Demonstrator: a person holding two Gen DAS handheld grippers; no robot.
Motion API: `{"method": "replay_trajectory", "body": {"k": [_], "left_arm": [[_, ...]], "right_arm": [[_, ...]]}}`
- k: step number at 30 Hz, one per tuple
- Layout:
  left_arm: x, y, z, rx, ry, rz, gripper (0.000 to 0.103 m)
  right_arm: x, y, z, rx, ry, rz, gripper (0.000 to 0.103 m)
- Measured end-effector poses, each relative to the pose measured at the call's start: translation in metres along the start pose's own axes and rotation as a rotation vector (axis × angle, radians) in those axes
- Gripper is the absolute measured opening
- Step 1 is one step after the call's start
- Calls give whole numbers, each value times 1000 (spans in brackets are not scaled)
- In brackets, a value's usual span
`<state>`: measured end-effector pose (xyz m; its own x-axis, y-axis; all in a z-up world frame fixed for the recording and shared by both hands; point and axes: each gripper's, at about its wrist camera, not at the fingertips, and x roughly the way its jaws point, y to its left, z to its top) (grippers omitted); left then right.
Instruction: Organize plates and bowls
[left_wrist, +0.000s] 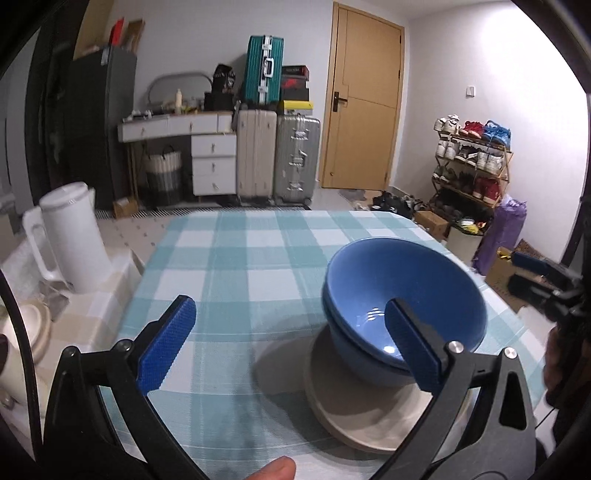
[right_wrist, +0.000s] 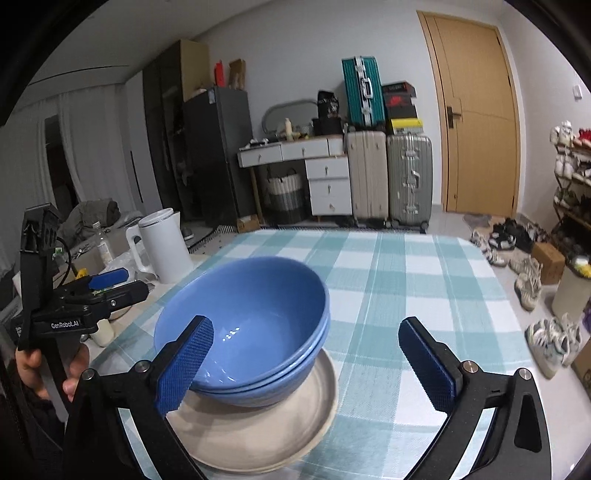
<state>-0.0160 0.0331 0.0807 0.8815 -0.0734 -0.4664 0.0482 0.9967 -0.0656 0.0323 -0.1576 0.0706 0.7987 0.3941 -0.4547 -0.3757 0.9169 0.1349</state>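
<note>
Already two blue bowls (right_wrist: 243, 332) sat nested on beige plate (right_wrist: 258, 439), near worktop (right_wrist: 406, 280) front edge. Left tool (left_wrist: 291, 350) released, stack right of it; right tool (right_wrist: 306, 365) released, stack left, nearer.

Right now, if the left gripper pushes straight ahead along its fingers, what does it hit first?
Probably nothing: the left gripper is open over bare checked tablecloth. Its right finger may clip the stacked blue bowls; depth is unclear.
</note>
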Motion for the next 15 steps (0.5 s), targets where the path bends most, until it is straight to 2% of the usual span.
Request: {"method": "replay_trajectory", "body": {"k": [6,11,15], "left_arm": [[-14,11,-8,-32,-9,-5,102],[-18,12,-20,25,-20,46,102],[-17,11,-32,50,-39,46,102]], "right_arm": [[-20,-8,-13,-12,-42,31,102],[-30,-12,-27,-23,-70,45,102],[-35,-16,-37,-24,-87,53,102]]}}
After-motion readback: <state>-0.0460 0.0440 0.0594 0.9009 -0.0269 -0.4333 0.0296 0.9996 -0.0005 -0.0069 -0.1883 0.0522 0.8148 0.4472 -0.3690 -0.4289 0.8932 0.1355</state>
